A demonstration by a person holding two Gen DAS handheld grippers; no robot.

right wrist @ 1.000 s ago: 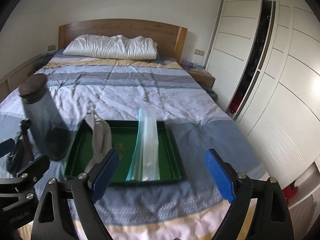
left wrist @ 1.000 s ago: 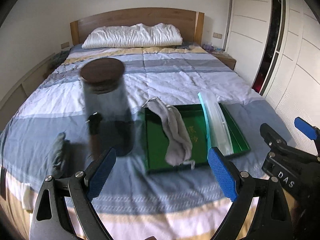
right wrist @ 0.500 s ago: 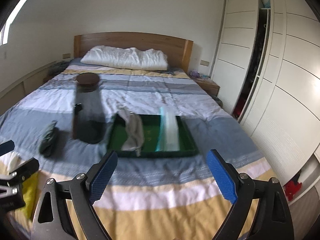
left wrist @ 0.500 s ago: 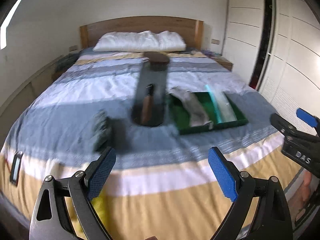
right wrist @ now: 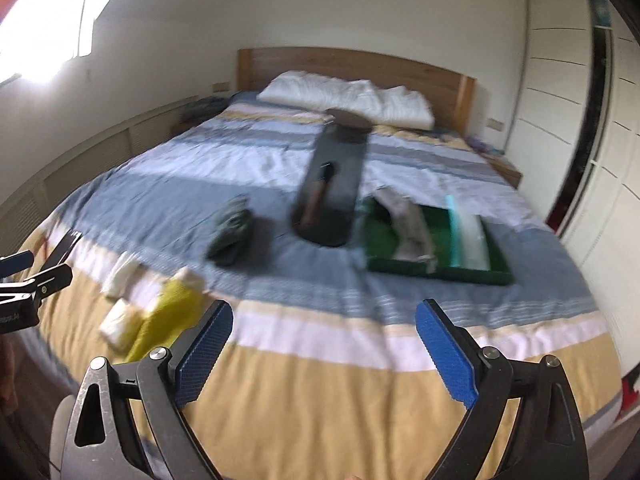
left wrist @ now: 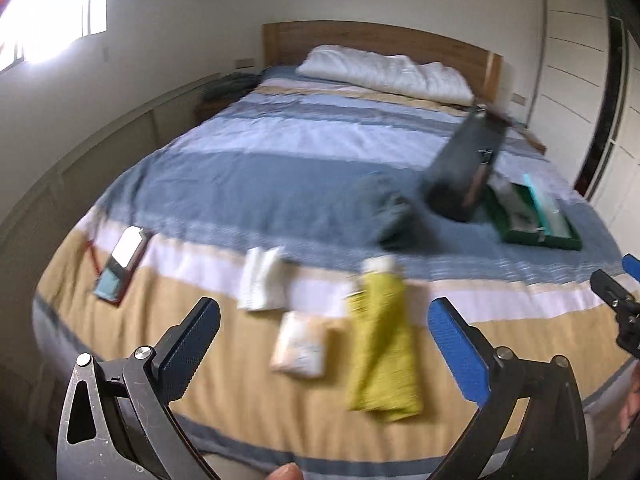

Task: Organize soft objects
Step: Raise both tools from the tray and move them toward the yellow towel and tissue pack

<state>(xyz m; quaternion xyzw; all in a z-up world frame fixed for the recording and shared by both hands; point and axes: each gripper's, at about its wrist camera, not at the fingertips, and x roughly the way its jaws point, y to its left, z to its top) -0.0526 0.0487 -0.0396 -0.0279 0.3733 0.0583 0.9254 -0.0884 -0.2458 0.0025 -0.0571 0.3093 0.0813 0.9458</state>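
Near the foot of the bed lie a yellow-green cloth, a white folded cloth and a small pale packet. A dark grey bundle sits further up. A green tray holds a grey sock and a clear bag with a teal edge. Beside the tray stands a tall dark jar. My left gripper hangs above the cloths, its jaws opening wide with nothing between them. My right gripper is open and empty.
A phone-like flat object lies at the left of the bed's foot. A white pillow rests against the wooden headboard. White wardrobe doors line the right wall. A low cabinet runs along the left wall.
Both grippers have drawn back from the tray toward the foot of the bed and swung left. The yellow-green cloth, white cloth and packet have come into view. The left jaws stand wider.
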